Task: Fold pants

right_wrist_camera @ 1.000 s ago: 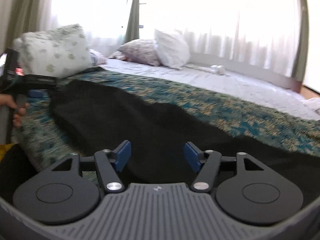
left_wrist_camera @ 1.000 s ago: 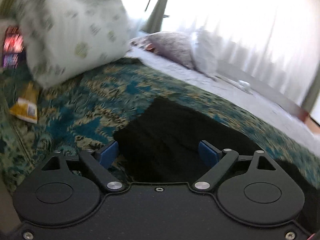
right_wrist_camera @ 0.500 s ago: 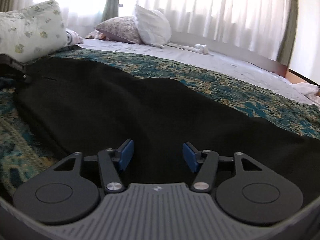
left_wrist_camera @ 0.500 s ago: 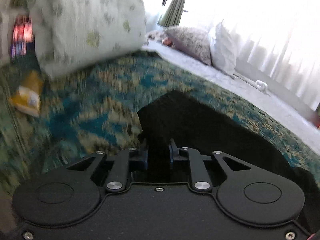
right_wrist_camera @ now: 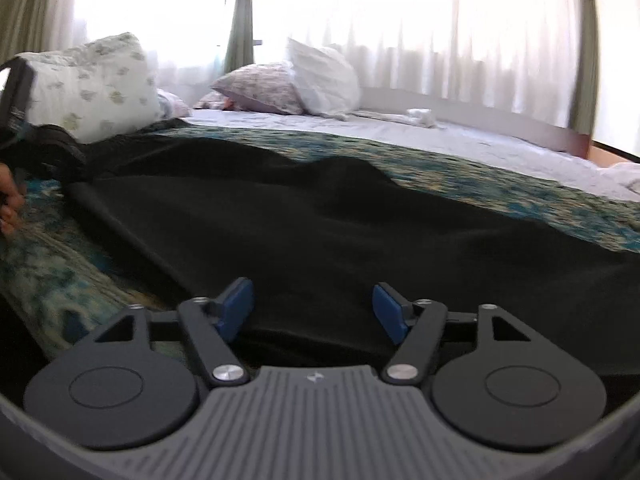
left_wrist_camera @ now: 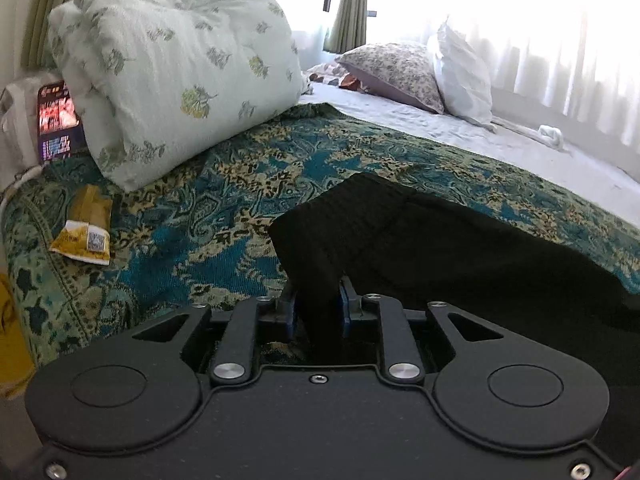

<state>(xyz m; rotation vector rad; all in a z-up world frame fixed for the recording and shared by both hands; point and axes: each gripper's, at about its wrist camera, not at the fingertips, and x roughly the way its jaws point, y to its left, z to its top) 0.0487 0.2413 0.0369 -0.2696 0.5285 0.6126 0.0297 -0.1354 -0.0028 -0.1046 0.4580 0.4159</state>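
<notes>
The fingers [left_wrist_camera: 289, 312] of the left gripper [left_wrist_camera: 316, 312] were clenched on a raised corner of the black pants [left_wrist_camera: 440, 248], the cloth pinched between the blue pads. The fingers [right_wrist_camera: 236, 306] of the right gripper [right_wrist_camera: 314, 306] were held apart, with nothing gripped, low over the pants [right_wrist_camera: 320, 216], whose fabric passed between and beyond them. From both pairs of fingers the pants were seen spread across a teal and gold patterned bedspread [left_wrist_camera: 192, 208] on the bed. To the left of the left fingers a yellow packet [left_wrist_camera: 86, 226] was lying on the bedspread, and farther ahead a floral pillow [left_wrist_camera: 176, 68] was propped. Well beyond, two more pillows [right_wrist_camera: 292, 84] were set against the white-curtained window.
</notes>
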